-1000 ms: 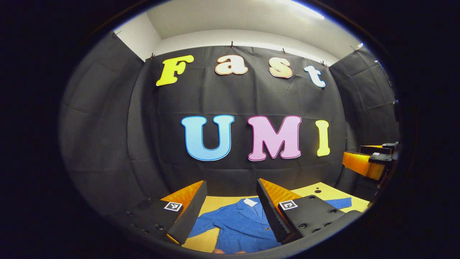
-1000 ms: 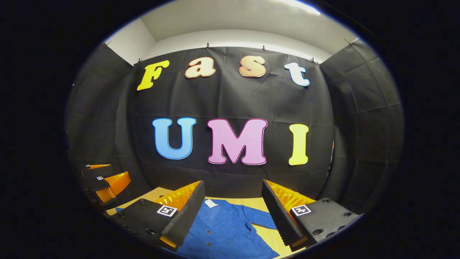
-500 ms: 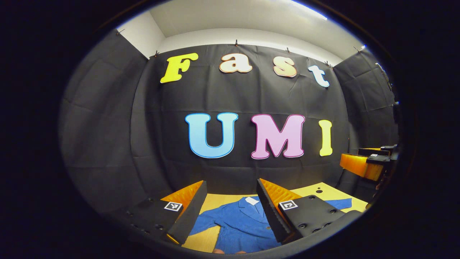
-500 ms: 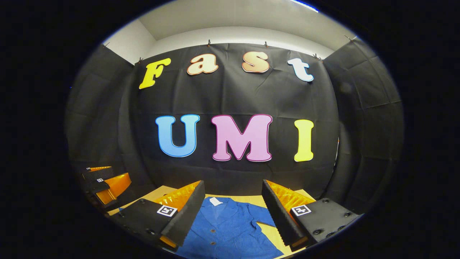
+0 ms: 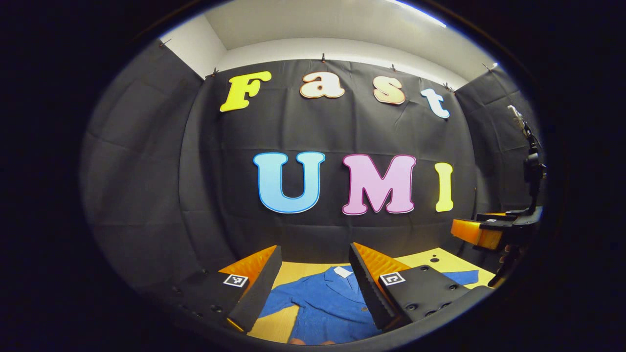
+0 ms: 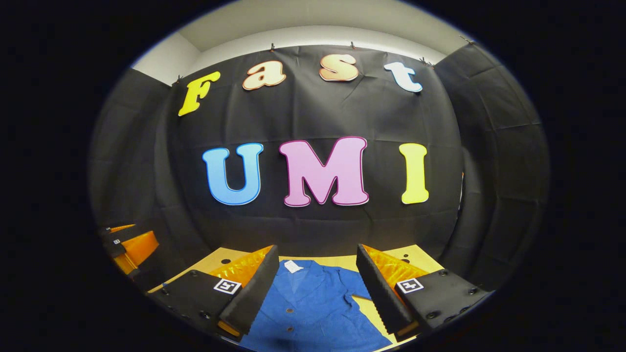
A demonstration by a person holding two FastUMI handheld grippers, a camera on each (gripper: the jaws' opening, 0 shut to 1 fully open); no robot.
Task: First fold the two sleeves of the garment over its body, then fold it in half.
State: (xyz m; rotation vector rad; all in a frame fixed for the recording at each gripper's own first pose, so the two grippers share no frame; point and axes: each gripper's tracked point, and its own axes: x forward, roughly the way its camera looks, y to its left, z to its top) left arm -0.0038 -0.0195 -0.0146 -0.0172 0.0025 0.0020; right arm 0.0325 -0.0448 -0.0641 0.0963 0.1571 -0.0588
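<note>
A blue button-up garment [image 5: 320, 305] lies flat on the yellow wooden table [image 5: 440, 259], collar with a white tag toward the far wall. One sleeve [image 5: 462, 277] stretches out to the right in the left gripper view. My left gripper [image 5: 313, 274] hovers open above the garment, nothing between its fingers. In the right gripper view the garment [image 6: 313, 308] lies below my open right gripper [image 6: 315, 274], a short sleeve [image 6: 357, 288] next to the right finger. Each gripper appears at the edge of the other's view: the right one [image 5: 481, 232], the left one [image 6: 129, 247].
Black cloth walls close the booth at the back and both sides. The table's far edge [image 6: 313, 254] runs just past the collar. A dark stand with a clamp [image 5: 530, 161] rises at the far right in the left gripper view.
The right gripper has tipped downward and dropped lower, so more table and garment show in its view. The left gripper has barely moved. Both stay open.
</note>
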